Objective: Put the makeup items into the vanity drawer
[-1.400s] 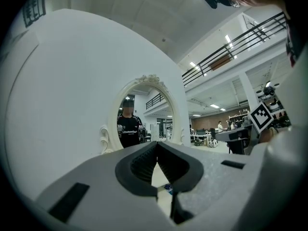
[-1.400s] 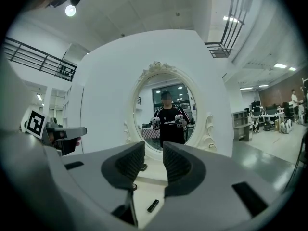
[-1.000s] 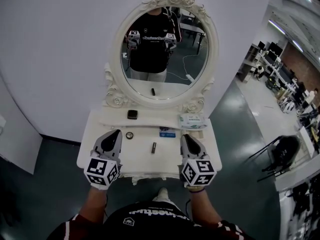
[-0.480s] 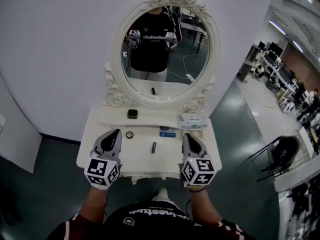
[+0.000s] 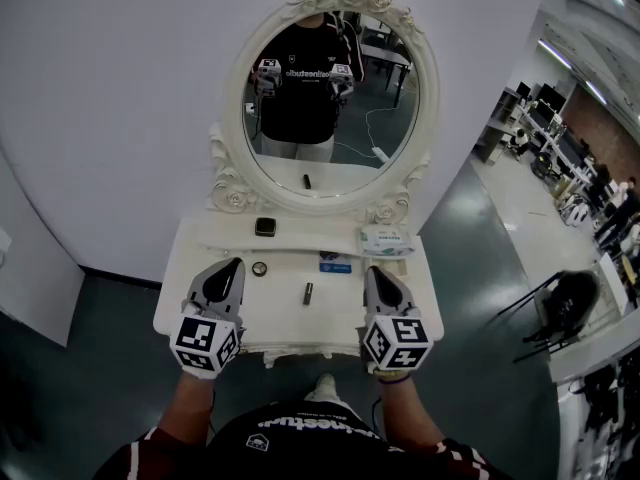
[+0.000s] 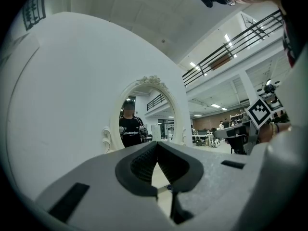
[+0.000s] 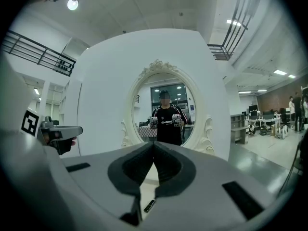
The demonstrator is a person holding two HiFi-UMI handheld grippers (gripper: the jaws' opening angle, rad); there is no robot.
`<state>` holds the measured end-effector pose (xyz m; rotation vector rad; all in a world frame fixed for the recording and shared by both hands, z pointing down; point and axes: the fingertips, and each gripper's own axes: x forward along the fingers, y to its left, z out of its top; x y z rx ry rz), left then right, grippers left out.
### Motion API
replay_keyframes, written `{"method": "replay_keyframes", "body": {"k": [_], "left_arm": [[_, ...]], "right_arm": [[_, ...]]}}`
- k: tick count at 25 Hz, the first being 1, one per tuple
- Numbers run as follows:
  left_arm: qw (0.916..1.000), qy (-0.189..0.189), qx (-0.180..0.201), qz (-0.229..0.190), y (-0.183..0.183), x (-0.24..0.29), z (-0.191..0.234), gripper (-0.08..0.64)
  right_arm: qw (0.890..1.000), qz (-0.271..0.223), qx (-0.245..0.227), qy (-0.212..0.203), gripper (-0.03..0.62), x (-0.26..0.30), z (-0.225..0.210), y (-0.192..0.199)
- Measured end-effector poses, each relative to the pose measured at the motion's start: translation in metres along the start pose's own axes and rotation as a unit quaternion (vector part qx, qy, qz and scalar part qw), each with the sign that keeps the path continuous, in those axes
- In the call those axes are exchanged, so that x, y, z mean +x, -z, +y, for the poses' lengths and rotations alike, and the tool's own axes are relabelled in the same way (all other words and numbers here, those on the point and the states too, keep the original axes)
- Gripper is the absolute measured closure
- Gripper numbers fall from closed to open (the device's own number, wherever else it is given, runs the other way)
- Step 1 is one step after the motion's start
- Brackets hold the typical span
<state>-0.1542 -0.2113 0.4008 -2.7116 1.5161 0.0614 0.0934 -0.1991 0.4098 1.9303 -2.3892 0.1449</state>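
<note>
A white vanity table [image 5: 200,298] stands against the wall under an oval mirror [image 5: 330,88]. On its top lie a dark lipstick tube [image 5: 308,294], a small round jar [image 5: 259,269], a black square compact [image 5: 264,228] and a small blue item [image 5: 335,265]. My left gripper [image 5: 233,266] hovers over the left half of the top, shut and empty. At the right, my right gripper [image 5: 376,273] is shut with nothing in it. In the right gripper view the lipstick tube [image 7: 149,205] shows below the closed jaws. The left gripper [image 6: 157,143] and right gripper [image 7: 154,143] point at the mirror. I cannot see the drawer front.
A pack of wipes [image 5: 385,240] lies at the back right of the top. The mirror [image 7: 166,109] reflects the person holding both grippers. Carved roses [image 5: 232,200] flank the mirror base. Dark floor surrounds the table, with desks and chairs [image 5: 565,308] far right.
The right gripper has shifted very slightly to the right. Nothing else has visibly moved.
</note>
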Motion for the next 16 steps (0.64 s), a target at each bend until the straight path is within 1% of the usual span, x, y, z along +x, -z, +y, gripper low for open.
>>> {"method": "replay_keyframes", "body": {"k": [16], "left_arm": [[1.0, 0.004, -0.005, 0.006, 0.005, 0.0008, -0.0015, 0.554]], "right_arm": [[1.0, 0.001, -0.01, -0.007, 0.589, 0.0005, 0.0052, 0.0018]]}}
